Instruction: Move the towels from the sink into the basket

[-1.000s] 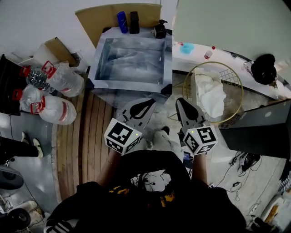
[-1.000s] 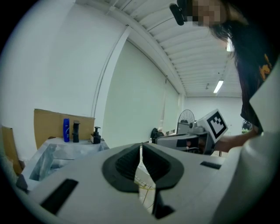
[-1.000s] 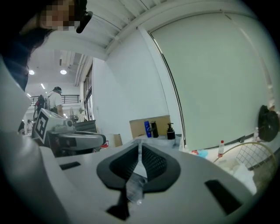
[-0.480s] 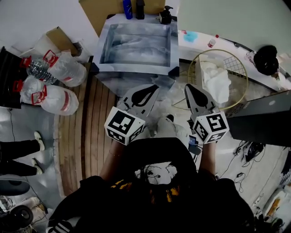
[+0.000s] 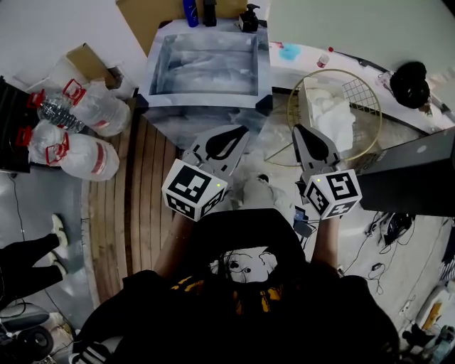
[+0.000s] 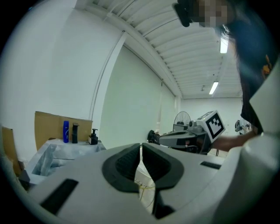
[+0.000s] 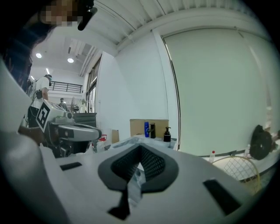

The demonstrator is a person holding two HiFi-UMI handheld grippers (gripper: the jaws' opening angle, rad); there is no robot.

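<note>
The sink (image 5: 264,67) stands at the top centre of the head view, and only crumpled plastic lining shows inside it. To its right, white towels (image 5: 335,117) lie in the round gold wire basket (image 5: 370,106). My left gripper (image 5: 240,132) points at the sink's near right corner with its jaws together and nothing between them. My right gripper (image 5: 298,129) hovers at the basket's near left rim, also shut and empty. In the left gripper view the left gripper (image 6: 141,151) has its pads meeting, with the sink (image 6: 48,153) at left. The right gripper view shows the right gripper (image 7: 140,151) closed and the basket (image 7: 238,168) at right.
Large water bottles (image 5: 85,114) lie on the floor at left beside a cardboard box (image 5: 89,60). Bottles (image 5: 190,11) and a soap pump (image 5: 249,18) stand behind the sink. A white counter (image 5: 306,60), a black object (image 5: 411,82) and a dark case (image 5: 412,178) lie on the right.
The head view has tilted, so sink and basket sit higher in the frame. Both grippers stay side by side in front of the body, the right one slightly nearer the basket's rim.
</note>
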